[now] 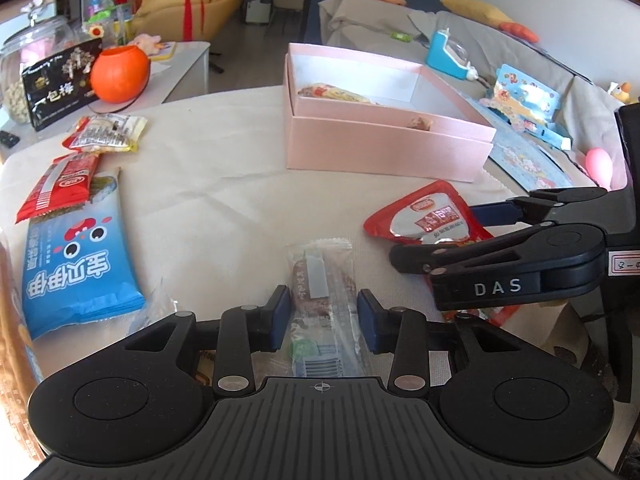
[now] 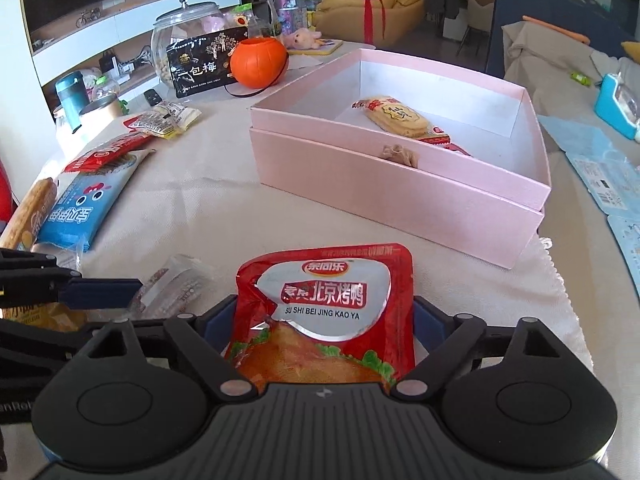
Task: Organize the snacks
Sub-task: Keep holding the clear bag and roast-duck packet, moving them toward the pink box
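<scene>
Here, the left hand-held gripper [image 1: 322, 316] is seen lowered over a clear-wrapped snack bar [image 1: 322, 280] that lies on the cloth-covered bench [image 1: 224, 184]; its blue pads [image 1: 282, 312] are set narrowly at either side of the wrapper, and whether they actually press on it cannot be told. The right hand-held gripper [image 2: 320, 320] is held wide, with a red pouch of roast-duck snack [image 2: 324, 312] lying flat between its jaws, the pads standing at the pouch's edges; a firm grip is not shown. The two packets are placed near each other, at the front of the bench. Further back, an open pink box [image 2: 400, 192] is found, set in its own lid, with a rice-cracker packet [image 2: 396, 116] lying inside on the white floor. To the left, a blue packet [image 1: 80, 256] is overlapped at its far end by a red packet [image 1: 56, 188], and a small yellow-and-red packet [image 1: 106, 132] is seen beyond them. An orange pumpkin-shaped pail [image 1: 120, 74], a black box [image 1: 60, 80] and a glass jar [image 2: 188, 40] are ranged at the far left edge.
</scene>
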